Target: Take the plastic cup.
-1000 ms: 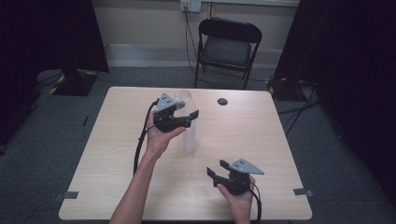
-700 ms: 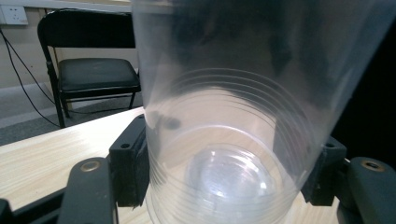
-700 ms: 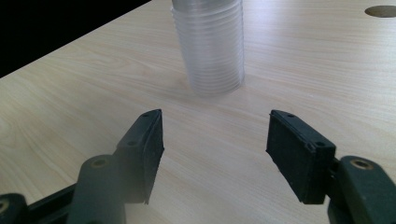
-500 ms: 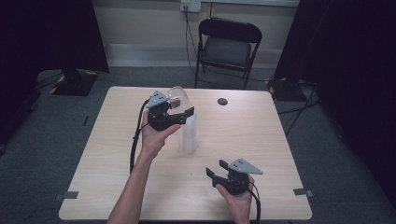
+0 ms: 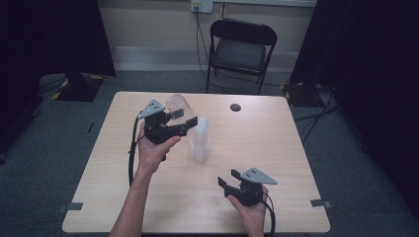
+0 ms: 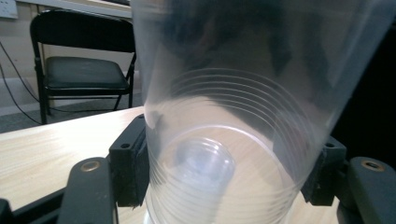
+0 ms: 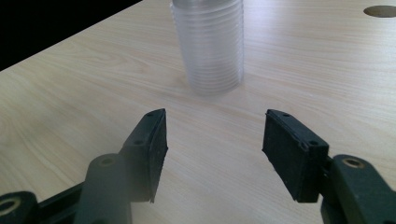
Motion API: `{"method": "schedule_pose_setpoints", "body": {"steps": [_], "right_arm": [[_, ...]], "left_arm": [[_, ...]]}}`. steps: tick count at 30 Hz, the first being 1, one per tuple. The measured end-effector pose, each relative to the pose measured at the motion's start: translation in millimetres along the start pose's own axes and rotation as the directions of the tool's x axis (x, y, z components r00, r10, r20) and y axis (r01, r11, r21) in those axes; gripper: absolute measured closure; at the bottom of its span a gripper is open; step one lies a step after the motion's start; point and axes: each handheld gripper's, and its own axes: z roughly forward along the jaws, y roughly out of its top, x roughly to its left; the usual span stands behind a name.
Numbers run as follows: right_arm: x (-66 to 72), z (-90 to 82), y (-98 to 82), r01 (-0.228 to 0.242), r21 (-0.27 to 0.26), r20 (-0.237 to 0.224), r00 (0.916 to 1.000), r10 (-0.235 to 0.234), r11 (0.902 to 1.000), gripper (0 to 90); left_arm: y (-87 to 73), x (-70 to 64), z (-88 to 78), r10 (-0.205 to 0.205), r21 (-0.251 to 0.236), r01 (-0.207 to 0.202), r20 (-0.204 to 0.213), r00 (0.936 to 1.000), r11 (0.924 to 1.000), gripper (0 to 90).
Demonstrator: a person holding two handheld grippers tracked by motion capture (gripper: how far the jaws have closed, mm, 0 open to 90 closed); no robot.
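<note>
A stack of clear plastic cups (image 5: 200, 144) stands upside down near the middle of the wooden table (image 5: 276, 148). My left gripper (image 5: 184, 117) is shut on one clear cup (image 5: 178, 105), held tilted in the air just left of the stack. In the left gripper view the pads (image 6: 132, 161) press both sides of the cup (image 6: 224, 93), and the stack (image 6: 205, 163) shows through its wall. My right gripper (image 5: 227, 177) rests near the front edge. Its jaws (image 7: 212, 149) have just been closing a little, stand open with nothing between them, and face the stack (image 7: 210, 42).
A small dark round disc (image 5: 235, 107) lies at the back of the table, also in the right gripper view (image 7: 382, 10). A black folding chair (image 5: 240, 49) stands behind the table. Dark curtains hang at both sides.
My left hand has moved left and slightly up, taking the held cup off the top of the stack and tilting it. The right hand has stayed put.
</note>
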Motion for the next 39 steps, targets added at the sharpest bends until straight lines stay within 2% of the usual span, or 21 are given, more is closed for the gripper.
{"method": "schedule_pose_setpoints", "body": {"steps": [2, 6, 10, 13, 16, 20, 24, 26, 30, 34, 35, 37, 38, 39], "right_arm": [[1.6, 0.9, 0.3, 0.003, 0.004, -0.006, 1.0000, -0.003, 1.0000, 40.9], [4.3, 2.2, 0.8, 0.019, 0.002, -0.005, 0.9998, -0.019, 0.9998, 41.5], [6.5, 1.7, 1.1, 0.030, -0.005, -0.009, 0.9995, -0.030, 0.9996, 42.5], [8.3, 0.9, 2.0, 0.042, -0.013, -0.003, 0.9991, -0.042, 0.9991, 44.3], [10.9, 0.7, 2.8, 0.054, -0.020, -0.006, 0.9985, -0.054, 0.9983, 45.2], [13.8, 0.9, 4.7, 0.070, -0.035, -0.017, 0.9974, -0.071, 0.9969, 46.4], [18.4, 1.5, 6.3, 0.085, -0.049, -0.036, 0.9955, -0.087, 0.9951, 47.7], [21.1, 1.6, 6.6, 0.101, -0.059, -0.044, 0.9936, -0.104, 0.9931, 48.1], [25.7, 1.7, 7.9, 0.123, -0.081, -0.058, 0.9901, -0.128, 0.9891, 49.0], [29.4, 2.1, 8.0, 0.158, -0.095, -0.043, 0.9857, -0.163, 0.9828, 48.9], [30.1, 2.3, 7.7, 0.169, -0.100, -0.041, 0.9839, -0.174, 0.9805, 49.2], [31.8, 2.4, 7.0, 0.199, -0.113, -0.032, 0.9785, -0.204, 0.9734, 51.0], [31.8, 2.4, 7.0, 0.199, -0.113, -0.032, 0.9785, -0.204, 0.9734, 51.0], [32.3, 2.3, 7.0, 0.204, -0.116, -0.027, 0.9776, -0.209, 0.9719, 51.6]], "left_arm": [[-4.9, 0.9, -2.4, -0.008, 0.000, 0.008, 0.014, 0.9999, 1.0000, 32.3], [-12.7, 1.6, -12.4, -0.024, 0.011, 0.024, 0.000, 0.9997, 0.9996, 32.4], [-18.7, 1.7, -22.0, -0.054, 0.006, 0.054, 0.007, 0.9985, 0.9985, 32.3], [-26.1, 1.9, -25.8, -0.099, 0.025, 0.098, 0.026, 0.9947, 0.9948, 32.3], [-34.9, 1.1, -28.5, -0.119, 0.042, 0.118, 0.026, 0.9925, 0.9921, 32.3], [-42.8, -2.4, -32.2, -0.138, 0.058, 0.135, 0.054, 0.9889, 0.9891, 32.3], [-52.9, -6.9, -33.6, -0.178, 0.077, 0.172, 0.081, 0.9807, 0.9821, 32.3], [-60.8, -10.0, -34.0, -0.202, 0.087, 0.194, 0.102, 0.9740, 0.9772, 32.3], [-76.0, -14.9, -30.8, -0.235, 0.112, 0.223, 0.115, 0.9651, 0.9684, 32.2], [-90.6, -15.6, -28.0, -0.286, 0.137, 0.268, 0.134, 0.9490, 0.9537, 32.2], [-94.2, -16.0, -27.5, -0.303, 0.140, 0.284, 0.141, 0.9424, 0.9485, 32.1], [-100.6, -16.9, -27.0, -0.317, 0.150, 0.297, 0.136, 0.9385, 0.9431, 32.1], [-102.9, -16.4, -26.5, -0.325, 0.153, 0.305, 0.137, 0.9355, 0.9401, 32.1], [-105.4, -15.9, -26.0, -0.342, 0.161, 0.319, 0.138, 0.9296, 0.9338, 32.1]]}}
